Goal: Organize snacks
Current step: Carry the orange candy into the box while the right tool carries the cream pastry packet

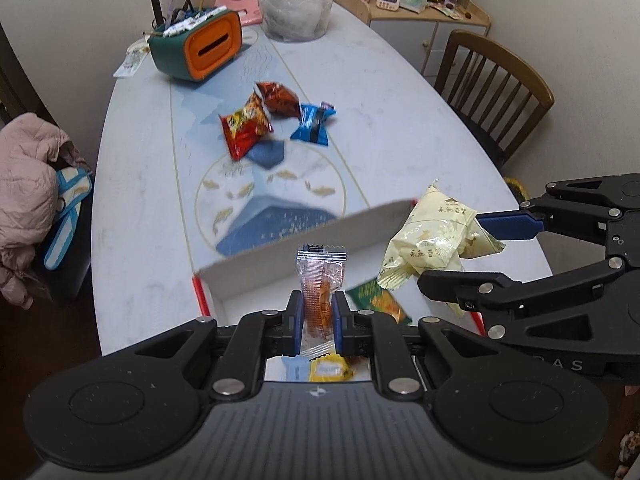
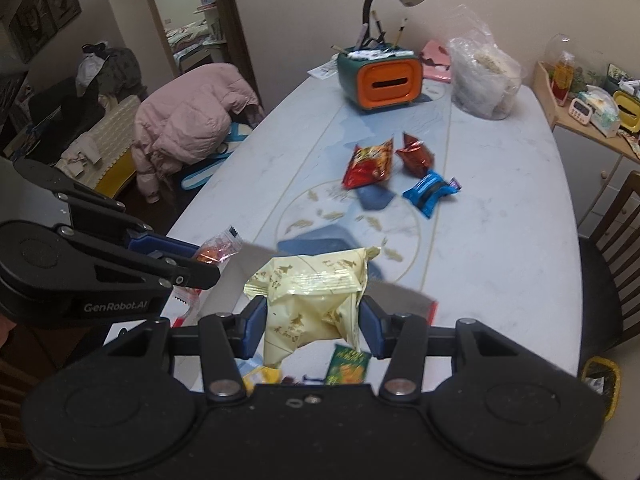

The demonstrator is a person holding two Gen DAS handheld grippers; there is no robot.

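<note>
1. My left hand-held gripper [image 1: 316, 314] is pinched fully shut on a small clear sachet [image 1: 320, 280] with orange filling. It hangs over the white box [image 1: 280, 258] at the near edge of the surface [image 1: 400, 140].
2. My right hand-held gripper [image 2: 314, 322] is part-closed on a puffy cream pack [image 2: 316, 296], also over the box.
3. Judgement: the step is dropping both into the box. Get each clearly inside the walls before letting go, not over the rim.
4. Box already holds a green pack [image 1: 378, 300] and a yellow one [image 1: 328, 370]. Aim for the free floor.
5. Open the right slowly; the cream pack is bulky and could tip out.
6. Left on the surface: red bag [image 1: 244, 126], brown bag [image 1: 280, 98], blue pack [image 1: 314, 124], well apart from the box.
7. Keep the two grippers from bumping; they sit near each other.
</note>
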